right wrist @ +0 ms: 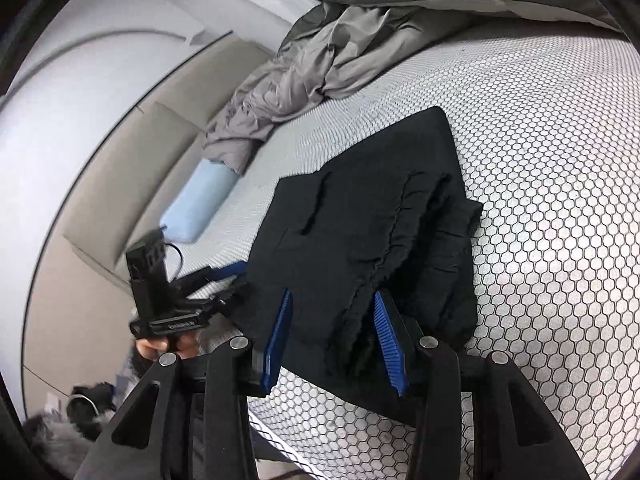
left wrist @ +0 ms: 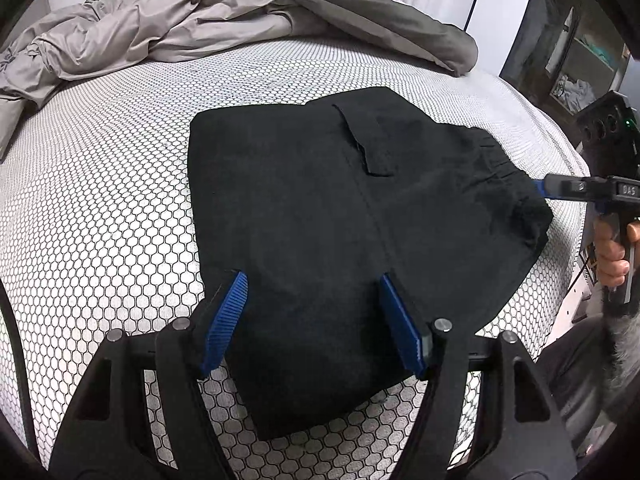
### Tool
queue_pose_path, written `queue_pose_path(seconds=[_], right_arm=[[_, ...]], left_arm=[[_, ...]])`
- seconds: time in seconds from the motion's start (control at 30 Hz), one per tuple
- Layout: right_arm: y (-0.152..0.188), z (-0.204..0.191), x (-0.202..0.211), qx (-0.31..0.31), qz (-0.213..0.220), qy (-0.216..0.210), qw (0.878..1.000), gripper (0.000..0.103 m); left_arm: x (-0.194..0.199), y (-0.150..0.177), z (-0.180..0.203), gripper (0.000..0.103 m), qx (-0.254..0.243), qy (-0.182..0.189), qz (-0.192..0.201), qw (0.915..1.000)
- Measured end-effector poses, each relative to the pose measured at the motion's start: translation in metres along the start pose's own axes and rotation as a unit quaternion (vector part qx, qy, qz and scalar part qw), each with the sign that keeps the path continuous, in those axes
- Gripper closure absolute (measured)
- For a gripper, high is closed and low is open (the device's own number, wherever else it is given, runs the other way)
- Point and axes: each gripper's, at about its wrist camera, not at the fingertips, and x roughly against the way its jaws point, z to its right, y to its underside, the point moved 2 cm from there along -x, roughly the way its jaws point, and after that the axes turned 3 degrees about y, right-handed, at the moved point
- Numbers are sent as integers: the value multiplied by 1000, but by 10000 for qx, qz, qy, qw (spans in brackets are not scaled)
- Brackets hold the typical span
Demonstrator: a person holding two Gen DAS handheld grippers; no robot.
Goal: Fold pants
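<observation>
- The black pants [left wrist: 360, 208] lie folded into a compact stack on the bed's honeycomb-patterned mattress [left wrist: 100, 200], near its front edge, with the rumpled grey bedding [left wrist: 180, 20] well apart at the far side.
- The left gripper [left wrist: 312, 320] hangs over the stack's near-left end, jaws wide apart and holding nothing; the cloth lies below and between them.
- The right gripper [right wrist: 332, 336] stands at the waistband end [right wrist: 384, 248], jaws partly open either side of the gathered edge; a firm grip cannot be told.
- The stack's long axis runs between the two grippers, so either hand reaches its own end.
</observation>
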Motion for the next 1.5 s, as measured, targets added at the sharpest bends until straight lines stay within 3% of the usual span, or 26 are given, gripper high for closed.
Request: queue_pose_path(seconds=[0.07, 0.17, 0.27, 0.33, 0.47, 0.53, 0.57, 0.63, 0.7, 0.77, 0.8, 0.9, 1.0, 1.03, 1.1, 1.17, 1.37, 1.43, 1.5], right_arm=[[0, 3, -10, -23, -149, 94, 9998, 59], [1, 11, -27, -215, -351, 174, 9990, 77], [0, 7, -28, -170, -236, 335, 9990, 91], [-1, -5, -20, 44, -100, 381, 9992, 93], [8, -14, 2, 237, 11, 635, 9977, 93], [16, 2, -9, 219, -231, 1315, 9908, 88], [18, 11, -15, 186, -346, 1456, 9886, 88], [18, 19, -16, 39, -306, 1199, 9923, 86], [12, 14, 3, 98, -10, 1111, 9938, 70], [8, 12, 19, 194, 416, 1352, 9897, 54], [6, 16, 23, 113, 536, 1359, 9892, 53], [4, 32, 5, -176, 302, 1241, 9916, 51], [2, 48, -23, -340, -7, 1239, 9917, 51], [0, 51, -27, -421, -24, 1095, 9931, 51], [-5, 59, -32, -835, -127, 745, 9936, 68], [-7, 60, -31, -966, -75, 587, 9936, 75], [-44, 60, -41, -739, 374, 1169, 9897, 77], [-51, 70, -49, -869, 359, 1444, 9850, 73], [-54, 76, -47, -1115, 325, 1361, 9839, 66]], left_arm=[[-1, -1, 2, 36, -14, 3, -12, 10000], [-3, -2, 4, 35, -55, -32, -24, 10000], [-2, -3, 4, 35, -23, 36, -14, 10000], [2, -5, 3, 35, 45, 156, 27, 9999], [9, -6, 1, 35, 115, 295, 116, 9994], [2, -5, 2, 35, 61, 208, -7, 9998], [0, -4, 3, 35, 23, 157, -45, 9999], [1, -5, 5, 35, -44, 100, -40, 9999], [6, -5, 5, 35, 35, 168, 25, 9998], [13, -7, -3, 35, 190, 161, 160, 9996], [16, -8, -10, 35, 318, 136, 217, 9992], [13, -8, -28, 33, 796, 217, 230, 9963], [-5, -4, -44, 34, 1317, 289, -47, 9909], [-12, -3, -46, 42, 1451, 418, -106, 9885], [-14, -5, -46, 47, 1506, 424, -70, 9877], [-12, -16, -42, 57, 1384, 300, 23, 9899], [-36, -51, -49, 59, 1579, 120, 67, 9874], [-43, -52, -51, 57, 1746, 168, 37, 9845], [-42, -53, -53, 57, 1724, 151, 51, 9849]])
